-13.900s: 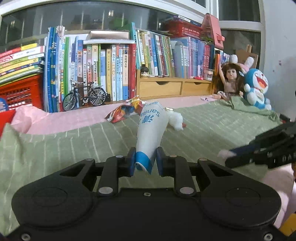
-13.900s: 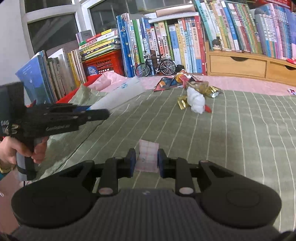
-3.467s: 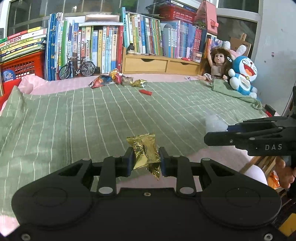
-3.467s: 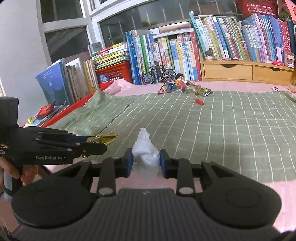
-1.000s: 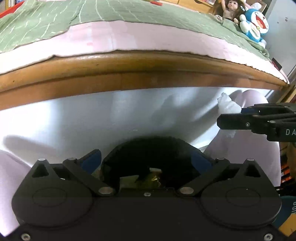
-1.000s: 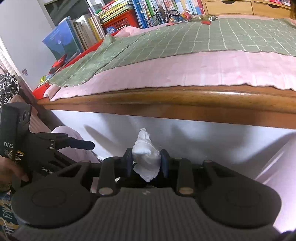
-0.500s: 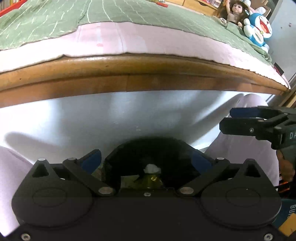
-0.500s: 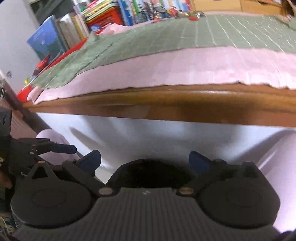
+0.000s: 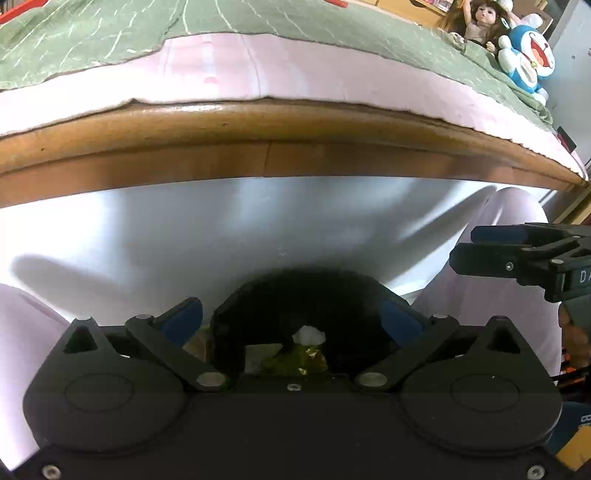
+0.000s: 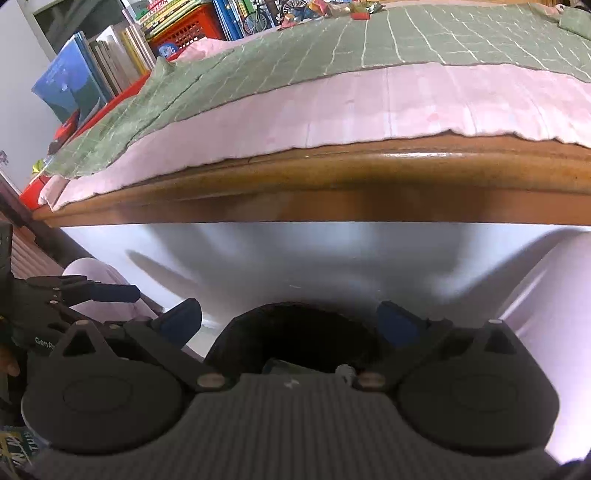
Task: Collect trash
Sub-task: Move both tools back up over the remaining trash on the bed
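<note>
Nearest, both views look down past black plastic gripper bodies into a dark, round-mouthed trash bin (image 9: 306,291) standing below the bed's edge. The left gripper (image 9: 291,319) has its blue-padded fingers (image 9: 181,317) spread wide and released, nothing between them. Straight beneath them in the bin lie a crinkled gold foil wrapper (image 9: 297,360) and a small white crumpled tissue (image 9: 308,335) resting on it. The right gripper (image 10: 290,319) is also splayed fully apart and empty over the same bin; from the left view it shows side-on at the right (image 9: 517,251).

Behind the bin, a smooth white panel (image 9: 258,221) forms the side of the bed, and pale pink clothed knees (image 9: 517,221) flank it. Above runs a rounded, glossy brown wooden rail (image 10: 369,173). Over that lies a pale pink sheet (image 10: 369,103), then a green blanket (image 10: 369,40) with a thin white grid.

Farther off on the blanket, a small cluster of colourful wrappers (image 10: 321,7) and a red scrap (image 10: 360,15) remain. At the far left stand upright books (image 10: 92,70) and a red basket (image 10: 184,33); at the far right, a doll (image 9: 480,22) and a blue plush toy (image 9: 528,55)
</note>
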A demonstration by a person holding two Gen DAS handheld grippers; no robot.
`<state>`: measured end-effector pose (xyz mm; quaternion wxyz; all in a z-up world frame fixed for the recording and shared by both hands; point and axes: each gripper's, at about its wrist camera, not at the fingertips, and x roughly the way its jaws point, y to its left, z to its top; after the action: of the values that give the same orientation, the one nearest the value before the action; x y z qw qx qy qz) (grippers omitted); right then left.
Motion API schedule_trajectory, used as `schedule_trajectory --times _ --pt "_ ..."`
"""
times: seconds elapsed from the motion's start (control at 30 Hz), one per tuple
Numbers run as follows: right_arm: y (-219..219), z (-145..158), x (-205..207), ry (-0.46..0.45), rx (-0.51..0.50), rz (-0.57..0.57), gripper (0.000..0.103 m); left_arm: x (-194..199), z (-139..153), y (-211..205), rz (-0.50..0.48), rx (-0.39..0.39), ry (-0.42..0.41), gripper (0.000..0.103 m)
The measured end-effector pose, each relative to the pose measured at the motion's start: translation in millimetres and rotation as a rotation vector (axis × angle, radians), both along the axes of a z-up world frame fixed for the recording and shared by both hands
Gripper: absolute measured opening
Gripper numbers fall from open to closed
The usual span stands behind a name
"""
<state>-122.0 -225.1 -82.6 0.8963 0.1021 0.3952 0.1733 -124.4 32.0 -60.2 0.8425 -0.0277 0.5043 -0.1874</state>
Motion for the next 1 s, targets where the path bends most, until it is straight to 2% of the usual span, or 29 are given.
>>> schedule_trajectory --times 0.2,0.33,0.53,0.6,0.7,0.77,0.9,1.0 --pt "5.4 7.7 0.1 -0.014 -0.067 0.011 0.103 4.7 1.1 1.9 0.007 -0.018 0.024 0.103" --pt "7.3 22.9 -0.1 -0.056 -0.118 0.020 0.103 7.3 9.0 2.9 0.010 -0.020 0.010 0.103" --pt "4.3 55.3 3.8 -0.160 -0.107 0.051 0.103 18.3 26.8 3.9 -0.012 -0.040 -0.005 0.103" --pt "2.8 60.6 10.4 -0.147 -0.109 0.060 0.103 23.5 34.0 5.2 -0.012 -0.033 -0.013 0.103" --pt "-4.8 66.7 14.0 -0.118 -0.025 0.061 0.103 29.1 53.1 6.8 -0.021 -0.033 -0.057 0.103" --pt "-7.3 78.1 10.8 -0.140 0.004 0.078 0.103 30.9 66.7 8.5 -0.042 -0.051 -0.084 0.103" --pt "-6.4 109.8 4.2 -0.253 -0.037 0.094 0.103 35.0 90.9 9.0 -0.086 -0.104 -0.133 0.103" --pt "-7.9 128.1 9.8 -0.310 -0.078 0.088 0.103 45.3 107.1 8.8 -0.092 -0.101 -0.191 0.103"
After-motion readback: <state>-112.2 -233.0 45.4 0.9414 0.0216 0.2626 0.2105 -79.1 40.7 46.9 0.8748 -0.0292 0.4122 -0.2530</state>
